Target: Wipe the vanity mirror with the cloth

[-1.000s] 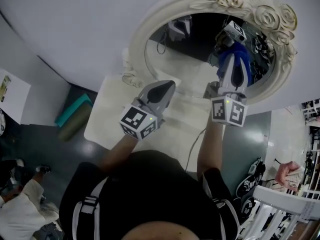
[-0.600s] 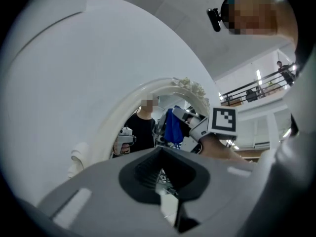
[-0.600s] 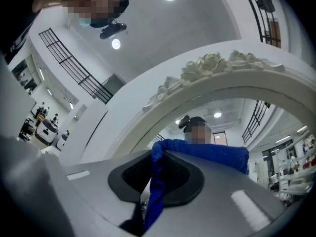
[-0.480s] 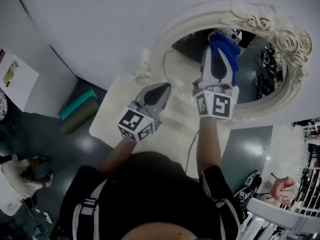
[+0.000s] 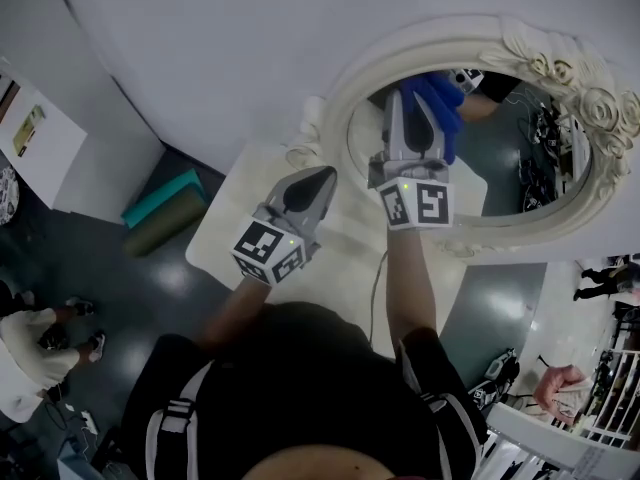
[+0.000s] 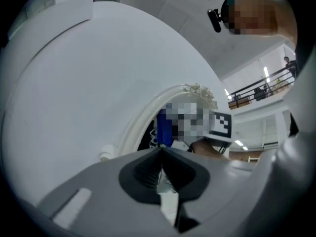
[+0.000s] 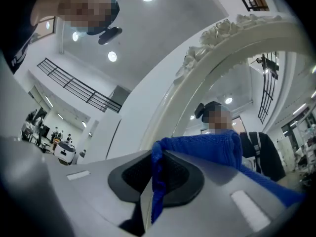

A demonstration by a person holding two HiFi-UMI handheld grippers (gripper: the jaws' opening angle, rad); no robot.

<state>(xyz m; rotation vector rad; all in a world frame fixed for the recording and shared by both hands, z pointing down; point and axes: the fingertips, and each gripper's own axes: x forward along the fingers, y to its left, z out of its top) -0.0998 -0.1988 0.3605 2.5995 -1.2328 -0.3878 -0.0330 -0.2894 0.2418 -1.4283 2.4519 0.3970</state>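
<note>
Pinching the soft, limp blue cloth (image 5: pixel 441 106) by its bunched edge, the right gripper (image 5: pixel 412 96) holds it against the fragile vanity mirror's (image 5: pixel 520 173) left side, the left gripper (image 5: pixel 319 179) clenched, empty, nearby.

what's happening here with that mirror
A person holds a two-jaw gripper in each hand. The right gripper is shut on a blue knitted cloth, held up at the glass of the oval cream-framed vanity mirror. The left gripper is shut and empty, lower down by the frame.
</note>
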